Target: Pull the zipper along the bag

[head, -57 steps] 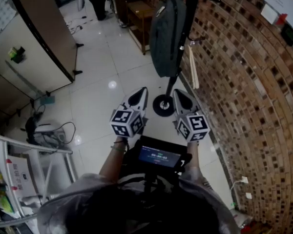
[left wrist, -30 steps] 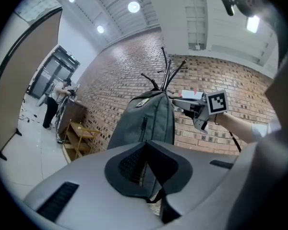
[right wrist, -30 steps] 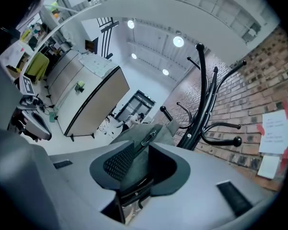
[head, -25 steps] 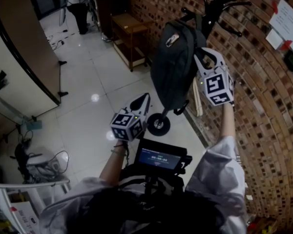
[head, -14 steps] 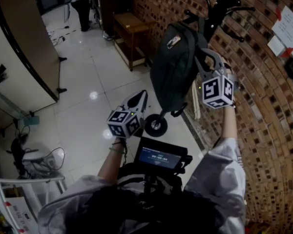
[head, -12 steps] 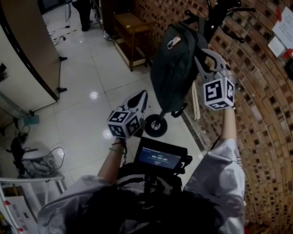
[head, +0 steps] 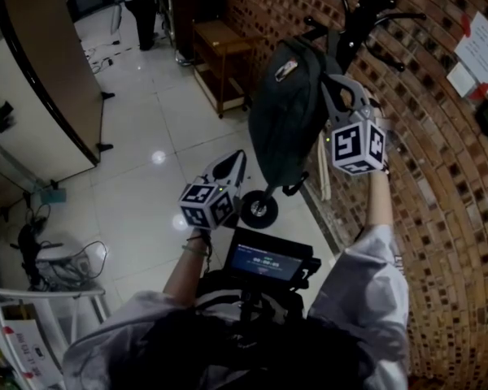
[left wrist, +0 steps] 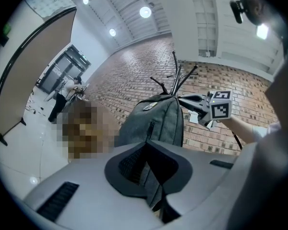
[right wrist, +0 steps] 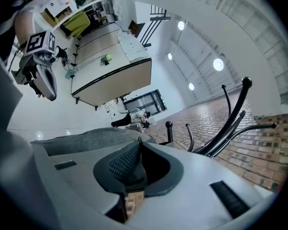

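At bag edge; R gripper just clamped it

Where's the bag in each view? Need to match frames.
Head view: bag upper centre, hanging from the rack.
Left gripper view: bag centre, just above the jaws.
Right gripper view: bag grey strip left of centre, behind the jaws.
Shared landmark: black coat rack.
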Available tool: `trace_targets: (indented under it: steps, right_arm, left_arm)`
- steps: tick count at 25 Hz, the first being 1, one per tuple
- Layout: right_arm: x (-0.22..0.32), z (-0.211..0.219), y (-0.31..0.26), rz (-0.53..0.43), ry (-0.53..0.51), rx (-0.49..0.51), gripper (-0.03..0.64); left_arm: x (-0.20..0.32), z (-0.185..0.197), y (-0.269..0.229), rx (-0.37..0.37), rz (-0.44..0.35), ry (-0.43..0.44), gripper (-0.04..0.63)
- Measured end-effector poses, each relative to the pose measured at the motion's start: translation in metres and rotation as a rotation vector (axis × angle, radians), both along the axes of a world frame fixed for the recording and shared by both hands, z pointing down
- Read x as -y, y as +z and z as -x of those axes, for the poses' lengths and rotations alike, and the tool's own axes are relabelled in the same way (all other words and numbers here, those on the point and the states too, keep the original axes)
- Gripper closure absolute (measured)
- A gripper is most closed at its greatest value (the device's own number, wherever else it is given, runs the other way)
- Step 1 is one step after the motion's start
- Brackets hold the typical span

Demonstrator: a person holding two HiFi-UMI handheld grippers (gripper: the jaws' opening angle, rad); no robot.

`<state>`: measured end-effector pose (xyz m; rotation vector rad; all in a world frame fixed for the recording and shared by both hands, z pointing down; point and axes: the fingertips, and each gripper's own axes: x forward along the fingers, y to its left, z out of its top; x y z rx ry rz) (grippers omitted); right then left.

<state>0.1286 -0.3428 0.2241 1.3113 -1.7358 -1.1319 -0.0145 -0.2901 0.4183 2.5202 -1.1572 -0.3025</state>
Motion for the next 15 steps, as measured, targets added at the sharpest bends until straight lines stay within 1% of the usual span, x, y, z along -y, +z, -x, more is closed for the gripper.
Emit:
trace_targets:
  steps: [4, 7, 15]
  right_arm:
    - [0.003, 0.01, -0.005, -0.013, -0.027, -0.042, 0.591]
    - [0.007, 0.013, -0.007, -0.024, -0.022, -0.058, 0.592]
    - [0.003, 0.004, -0.001, 0.055, -0.068, 0.018, 0.604]
  left_arm:
    - [0.001, 0.0, 0.0, -0.002, -0.001, -0.016, 0.588]
    - [0.001, 0.0, 0.0, -0.003, 0.002, -0.023, 0.588]
    - [0.001, 0.002, 0.001, -0.001, 0.013, -0.036, 0.588]
